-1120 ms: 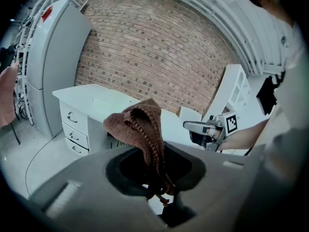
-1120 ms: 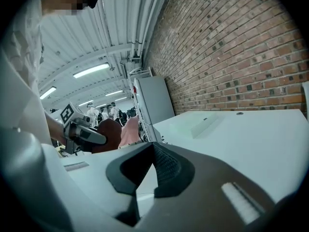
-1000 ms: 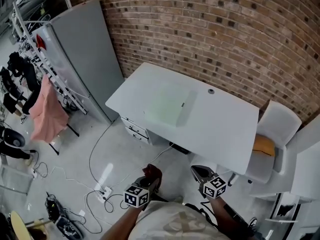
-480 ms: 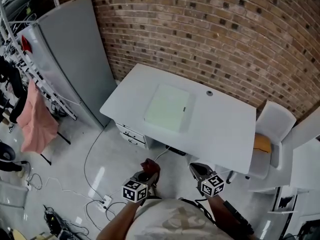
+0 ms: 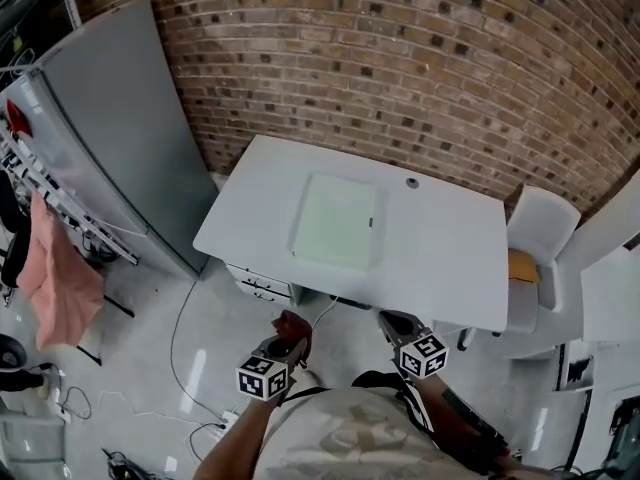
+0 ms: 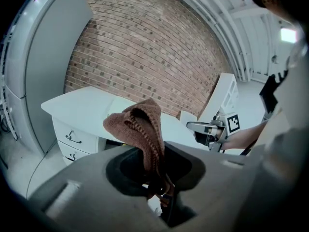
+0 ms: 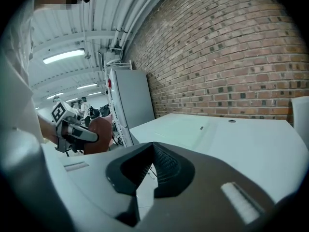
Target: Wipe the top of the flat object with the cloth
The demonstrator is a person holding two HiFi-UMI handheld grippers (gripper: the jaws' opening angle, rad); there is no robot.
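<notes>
A pale green flat object lies in the middle of the white table against the brick wall. Both grippers hang over the floor in front of the table's near edge, apart from it. My left gripper is shut on a brown knitted cloth, which sticks up out of its jaws. My right gripper is shut with nothing between its fingers. In the right gripper view the flat object shows ahead on the table, and the left gripper with the cloth is at the left.
A tall grey cabinet stands left of the table. A white chair with an orange cushion is at the table's right end. White drawers sit under the table's left part. Cables trail over the floor; a pink garment hangs far left.
Both grippers have moved forward toward the table, and it now lies nearer in the head view. The cloth stays in the left gripper; the right gripper stays shut.
</notes>
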